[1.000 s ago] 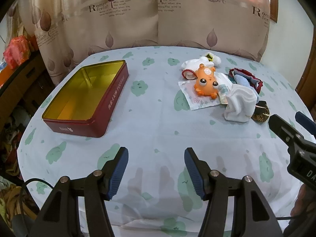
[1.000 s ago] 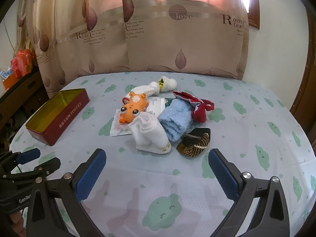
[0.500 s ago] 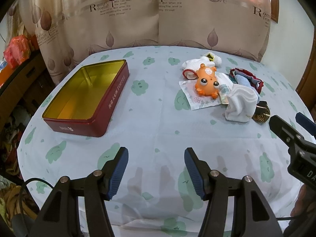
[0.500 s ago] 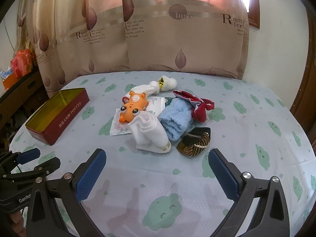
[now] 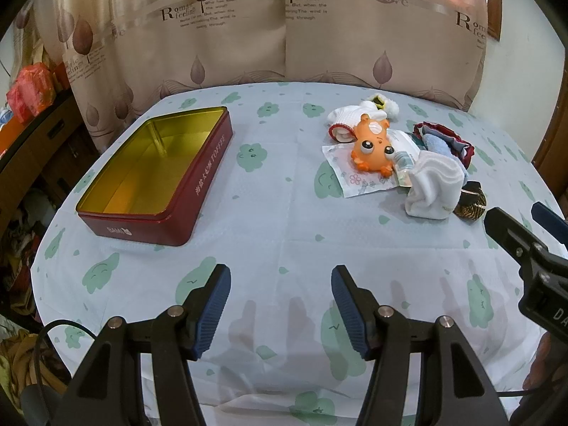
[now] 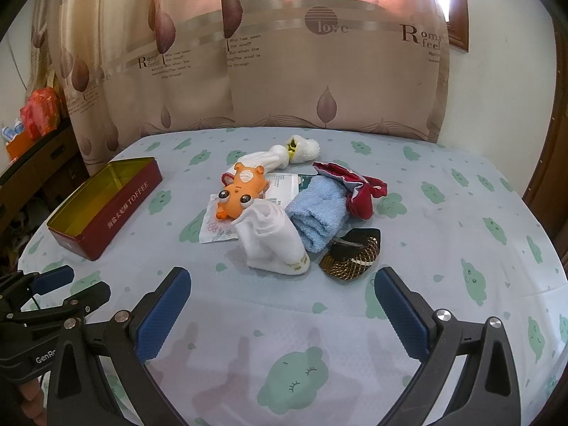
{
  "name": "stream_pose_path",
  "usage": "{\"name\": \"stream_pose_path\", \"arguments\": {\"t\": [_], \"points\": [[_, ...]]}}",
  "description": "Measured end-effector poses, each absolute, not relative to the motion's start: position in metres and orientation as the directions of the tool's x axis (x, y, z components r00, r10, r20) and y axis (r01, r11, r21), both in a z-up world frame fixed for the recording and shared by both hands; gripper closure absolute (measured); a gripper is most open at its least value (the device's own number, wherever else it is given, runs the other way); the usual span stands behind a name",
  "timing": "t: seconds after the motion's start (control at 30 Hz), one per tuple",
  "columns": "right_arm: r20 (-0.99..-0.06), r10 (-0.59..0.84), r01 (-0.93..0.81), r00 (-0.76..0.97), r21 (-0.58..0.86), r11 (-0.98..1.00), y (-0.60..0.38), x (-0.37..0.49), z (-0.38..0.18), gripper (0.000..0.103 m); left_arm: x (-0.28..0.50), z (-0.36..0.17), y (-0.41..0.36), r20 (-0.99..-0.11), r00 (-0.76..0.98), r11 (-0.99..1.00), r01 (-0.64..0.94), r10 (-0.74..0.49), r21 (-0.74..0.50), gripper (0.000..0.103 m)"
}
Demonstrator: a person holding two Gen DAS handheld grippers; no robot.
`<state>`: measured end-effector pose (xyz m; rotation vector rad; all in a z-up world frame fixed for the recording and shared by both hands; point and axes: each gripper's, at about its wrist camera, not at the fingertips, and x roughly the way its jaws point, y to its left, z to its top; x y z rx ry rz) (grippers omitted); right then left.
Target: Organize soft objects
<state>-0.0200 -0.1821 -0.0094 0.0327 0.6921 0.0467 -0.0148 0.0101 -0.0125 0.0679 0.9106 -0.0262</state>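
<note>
Both tilted down over the tablecloth (image 6: 443,248), left gripper (image 5: 280,305) and right gripper (image 6: 284,305) jaws apart, empty; soft-item pile with white sock (image 6: 273,245) frame-centre, red toffee tin (image 5: 156,177) left.

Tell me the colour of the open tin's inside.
Gold-yellow inside the tin, dark red outside; left wrist view shows it best.

an open, empty dark-red rectangular toffee tin (image 5: 152,174) lies well left of a touching heap: crumpled white sock (image 6: 273,239), folded light-blue fuzzy towel (image 6: 317,214), orange rubber big-eyed animal toy (image 6: 241,195), red cloth pouch (image 6: 355,191).
</note>
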Motion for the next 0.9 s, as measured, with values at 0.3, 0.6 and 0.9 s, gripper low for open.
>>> {"name": "stream_pose_path", "arguments": {"t": [0.3,0.6,0.9], "points": [[-0.638,0.054,-0.034,0.768,0.043,0.998,-0.183,-0.02,-0.009,0.0,-0.016,-0.012,0.01,-0.789,0.614,0.997,0.054,0.005,0.048,0.042],[-0.647,0.052,-0.042,0.76,0.032,0.999,-0.185,-0.019,-0.008,0.0,-0.012,-0.016,0.012,-0.786,0.618,0.998,0.044,0.014,0.053,0.042],[-0.721,-0.015,-0.034,0.693,-0.054,0.998,-0.227,-0.001,-0.024,0.0,0.009,-0.022,0.006,-0.786,0.618,0.994,0.079,0.008,0.072,0.042]]}}
